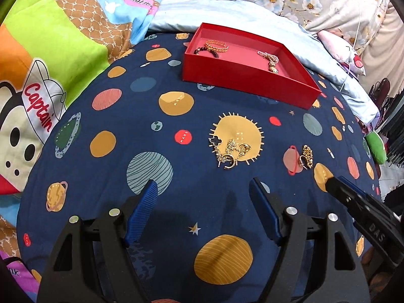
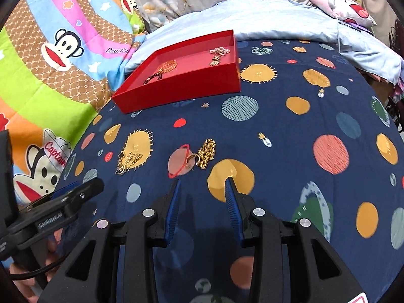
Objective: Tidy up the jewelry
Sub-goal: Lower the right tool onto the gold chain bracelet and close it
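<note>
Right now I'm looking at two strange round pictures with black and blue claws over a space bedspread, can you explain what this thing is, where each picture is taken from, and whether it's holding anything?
These are two hand-held grabbers, one in each of a person's hands, each with a wide-angle camera looking along its two blue-padded fingers. One picture comes from the left gripper, the other from the right gripper. Both are open and hold nothing.

They hang over a planet-print bedspread. On it lie a tangle of gold necklaces and, to its right, a gold chain with a ring. Farther back sits a red box that already holds a few bracelets. The job is sorting the jewelry.
</note>
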Motion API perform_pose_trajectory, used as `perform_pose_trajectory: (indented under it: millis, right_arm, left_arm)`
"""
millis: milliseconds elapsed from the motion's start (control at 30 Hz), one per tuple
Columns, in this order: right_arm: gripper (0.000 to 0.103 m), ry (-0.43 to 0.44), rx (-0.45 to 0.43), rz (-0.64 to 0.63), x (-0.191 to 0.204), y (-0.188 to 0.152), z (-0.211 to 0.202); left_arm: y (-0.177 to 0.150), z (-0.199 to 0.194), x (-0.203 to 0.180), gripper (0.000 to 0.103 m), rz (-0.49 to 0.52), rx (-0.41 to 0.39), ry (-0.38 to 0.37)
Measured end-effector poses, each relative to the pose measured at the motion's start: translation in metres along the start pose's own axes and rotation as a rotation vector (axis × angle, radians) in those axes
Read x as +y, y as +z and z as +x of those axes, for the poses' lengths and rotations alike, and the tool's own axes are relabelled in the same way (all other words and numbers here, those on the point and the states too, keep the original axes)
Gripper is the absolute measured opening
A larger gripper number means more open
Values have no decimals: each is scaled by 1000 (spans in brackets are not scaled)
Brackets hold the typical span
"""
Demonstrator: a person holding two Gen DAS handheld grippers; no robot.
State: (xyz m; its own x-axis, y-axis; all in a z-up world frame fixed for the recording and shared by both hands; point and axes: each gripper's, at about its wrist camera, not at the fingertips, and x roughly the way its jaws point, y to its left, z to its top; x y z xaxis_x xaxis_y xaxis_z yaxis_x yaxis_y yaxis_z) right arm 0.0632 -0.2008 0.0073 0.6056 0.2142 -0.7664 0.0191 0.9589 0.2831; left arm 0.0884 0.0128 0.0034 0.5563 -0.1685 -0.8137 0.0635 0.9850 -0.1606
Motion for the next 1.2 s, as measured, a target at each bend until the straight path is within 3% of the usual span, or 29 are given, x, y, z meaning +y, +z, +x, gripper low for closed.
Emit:
perform_pose_trajectory:
  millis: [300, 467, 633, 900, 933, 1200]
  right_arm:
    - [33, -8, -11, 4, 2, 22, 21]
    - [18, -28, 3, 22, -3, 33, 34]
    - [15, -48, 32, -3, 2, 34, 49]
    - [5, -60, 18, -30, 2, 32, 46]
    - [0, -60, 16, -32, 2, 32, 44]
    - [0, -37, -29, -11, -2, 30, 21]
  left_arm:
    - [1, 4, 5, 72, -3, 9, -1]
    - [3, 6, 7, 72, -9, 11, -3]
    - [4, 8, 8, 72, -11, 14, 0]
    - [6, 13, 9, 72, -13, 22, -8]
    - [5, 14, 8, 72, -11, 24, -10]
    - [5, 19, 3, 72, -7, 35, -17]
